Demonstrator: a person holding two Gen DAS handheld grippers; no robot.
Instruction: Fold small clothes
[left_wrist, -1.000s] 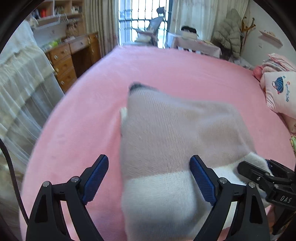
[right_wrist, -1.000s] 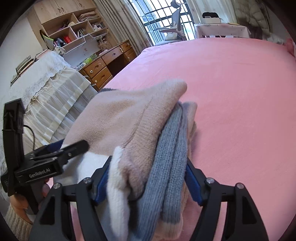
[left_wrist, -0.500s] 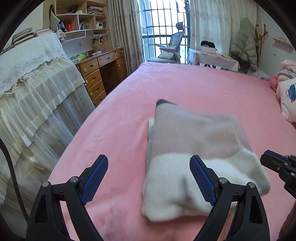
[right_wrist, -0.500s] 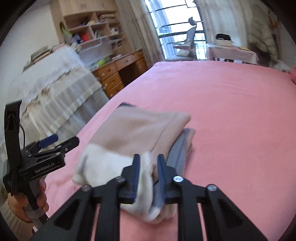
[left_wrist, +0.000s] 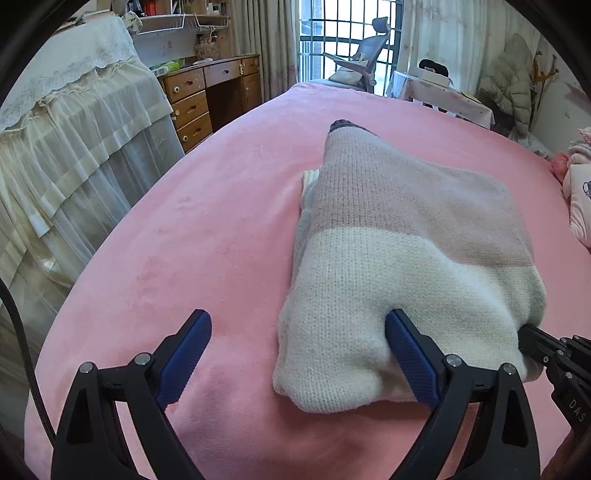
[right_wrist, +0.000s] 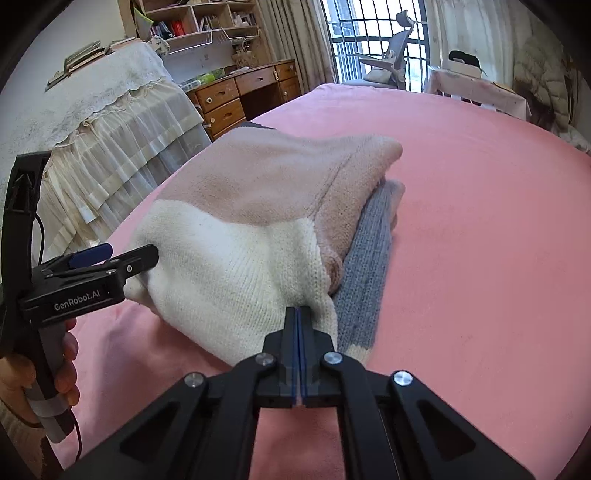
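A folded knit sweater (left_wrist: 402, 258), cream at the near end, dusty pink beyond, grey layers underneath, lies on the pink bed (left_wrist: 207, 236). It also shows in the right wrist view (right_wrist: 251, 236). My left gripper (left_wrist: 295, 350) is open; its right finger (left_wrist: 410, 350) presses against the cream near edge, its left finger rests over bare bed. In the right wrist view the left gripper (right_wrist: 122, 258) touches the sweater's left corner. My right gripper (right_wrist: 299, 314) has its jaws fully together, its tip touching the cream near corner; no cloth shows between the pads.
A lace-draped piece of furniture (left_wrist: 70, 155) and a wooden drawer desk (left_wrist: 207, 96) stand left of the bed. Pink folded clothes (left_wrist: 580, 192) lie at the right edge. A chair (right_wrist: 391, 62) and small table (right_wrist: 480, 88) stand by the window.
My right gripper has closed fully, from wide around the sweater's edge to jaws together at its corner. The left gripper pulled back, then moved in against the cream edge. The sweater now lies flat.
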